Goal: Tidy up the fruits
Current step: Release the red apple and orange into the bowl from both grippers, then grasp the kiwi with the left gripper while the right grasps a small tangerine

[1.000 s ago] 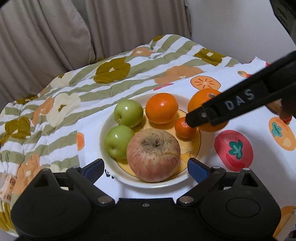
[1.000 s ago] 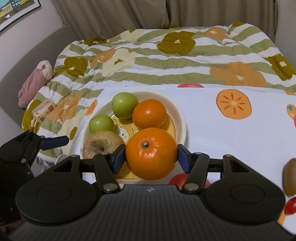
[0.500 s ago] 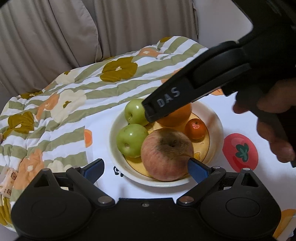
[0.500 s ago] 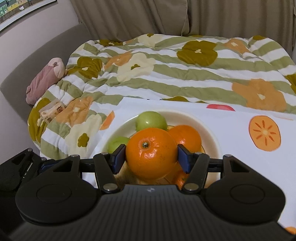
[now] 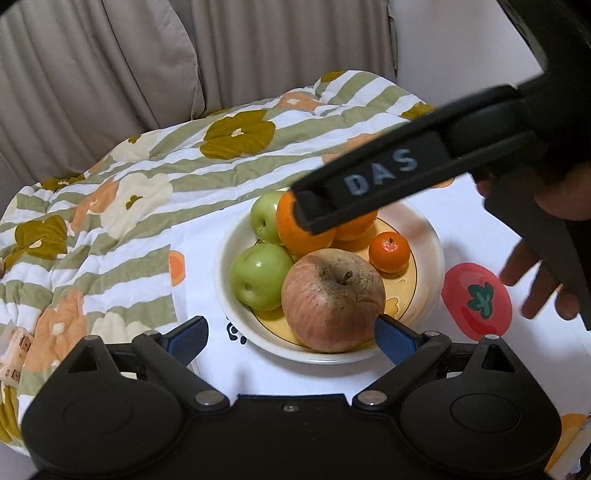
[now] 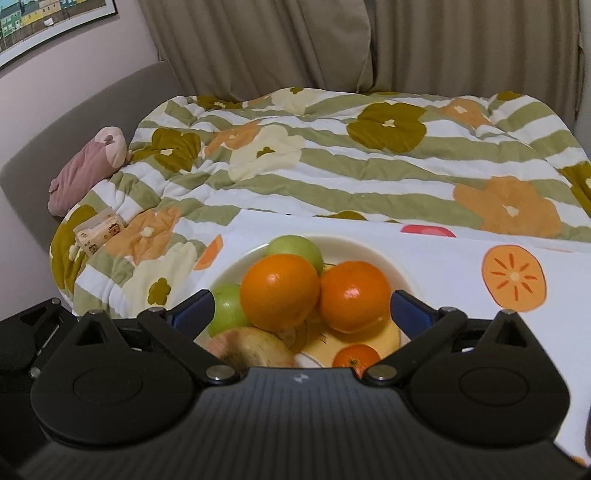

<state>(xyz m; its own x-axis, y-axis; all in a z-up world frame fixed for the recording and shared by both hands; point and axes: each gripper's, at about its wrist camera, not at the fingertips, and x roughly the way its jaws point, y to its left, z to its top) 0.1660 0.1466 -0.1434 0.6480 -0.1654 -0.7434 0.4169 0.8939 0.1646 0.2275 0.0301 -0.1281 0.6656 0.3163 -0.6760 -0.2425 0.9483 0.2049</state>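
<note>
Releasing the large orange [image 6: 279, 291] into the plate [image 6: 236, 266], right gripper [image 6: 301, 306] fingers [image 6: 406, 308] opening wide.
Sitting free between them, just ahead, left of the second orange [image 6: 354, 295]; left gripper [image 5: 291, 332] hovering spread, empty, near the apple [image 5: 332, 299].

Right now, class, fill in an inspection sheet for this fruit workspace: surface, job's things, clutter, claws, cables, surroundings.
Surface: white fruit-print cloth over a striped floral quilt.
Job's things: round cream plate holding two green apples, a large reddish apple, two big oranges, a small tangerine.
Clutter: tissue packet, pink plush toy.
Claws: left claw open, empty; right claw opening, pads clear of the orange between them.
Cables: nothing seen.
Surroundings: beige curtains, framed picture.
</note>
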